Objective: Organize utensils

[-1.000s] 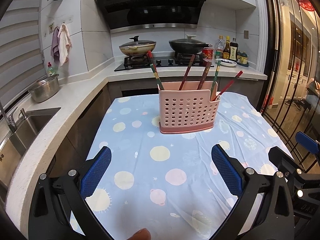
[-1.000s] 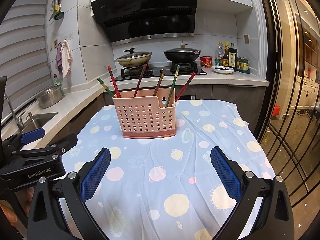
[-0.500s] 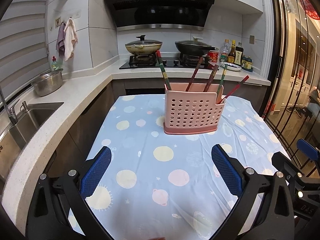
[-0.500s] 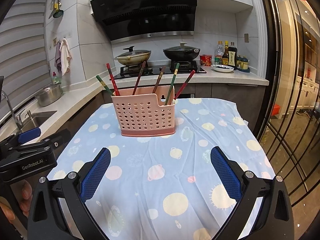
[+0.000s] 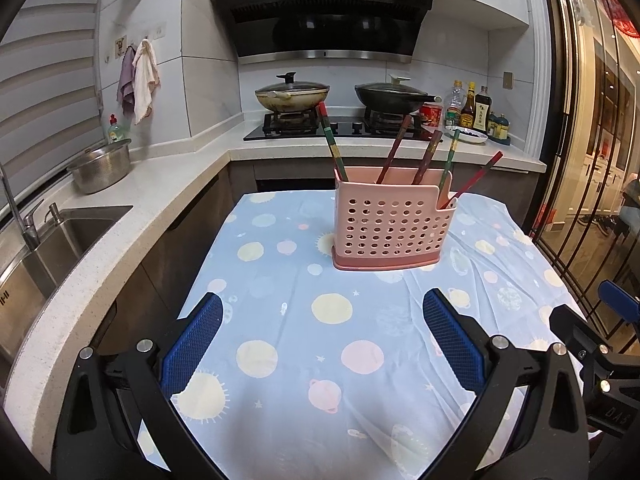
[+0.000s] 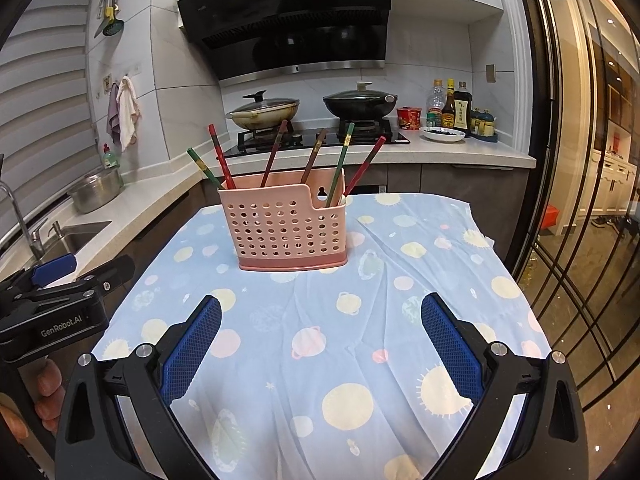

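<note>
Both grippers' fingers [image 5: 192, 344] spread, chopsticks [image 6: 276, 152] in holder [image 6: 286, 226]

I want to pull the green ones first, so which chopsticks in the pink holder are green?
Two are green: one leaning out at the far left of the holder, one second from the right. The others look red or brown.

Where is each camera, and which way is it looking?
Left wrist: sits on the left gripper, open, looking across the table at the pink holder of chopsticks; the right gripper's edge shows far right.
Right wrist: sits on the right gripper, open, facing the same way; a hand holding the left gripper shows far left.
Both show the holder, the stove and the sink.
</note>
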The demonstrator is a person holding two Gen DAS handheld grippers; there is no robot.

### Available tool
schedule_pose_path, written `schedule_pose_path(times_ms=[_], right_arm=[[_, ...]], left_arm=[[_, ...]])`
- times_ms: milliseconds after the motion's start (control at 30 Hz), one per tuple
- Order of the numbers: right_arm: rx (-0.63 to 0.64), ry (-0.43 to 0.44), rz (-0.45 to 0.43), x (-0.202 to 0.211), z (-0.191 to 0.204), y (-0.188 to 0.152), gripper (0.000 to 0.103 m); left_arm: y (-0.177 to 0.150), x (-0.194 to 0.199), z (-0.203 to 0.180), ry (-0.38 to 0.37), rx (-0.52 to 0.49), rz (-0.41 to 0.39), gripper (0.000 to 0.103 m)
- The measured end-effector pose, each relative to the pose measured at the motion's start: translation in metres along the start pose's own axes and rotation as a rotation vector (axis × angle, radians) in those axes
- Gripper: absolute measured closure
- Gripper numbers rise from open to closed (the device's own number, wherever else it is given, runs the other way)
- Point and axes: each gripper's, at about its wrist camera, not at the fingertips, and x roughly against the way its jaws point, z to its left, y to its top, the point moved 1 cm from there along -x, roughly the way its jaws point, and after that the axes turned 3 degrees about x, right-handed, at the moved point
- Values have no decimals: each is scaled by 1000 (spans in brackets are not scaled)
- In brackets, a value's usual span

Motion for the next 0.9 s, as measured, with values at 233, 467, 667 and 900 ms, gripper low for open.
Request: schedule_pose_path(times_ms=[233, 467, 667, 900], right_arm=[[2, 0, 1, 0, 0, 0, 6], [1, 1, 1, 0, 0, 0, 6], [2, 1, 1, 0, 0, 0, 6], [4, 0, 3, 0, -1, 0, 6]], left_arm=[[0, 1, -1, 2, -6, -3, 7], [0, 2, -1, 9, -11, -7, 7], [1, 2, 0, 9, -10, -6, 7], [1, 5, 2, 4, -11, -17, 7]])
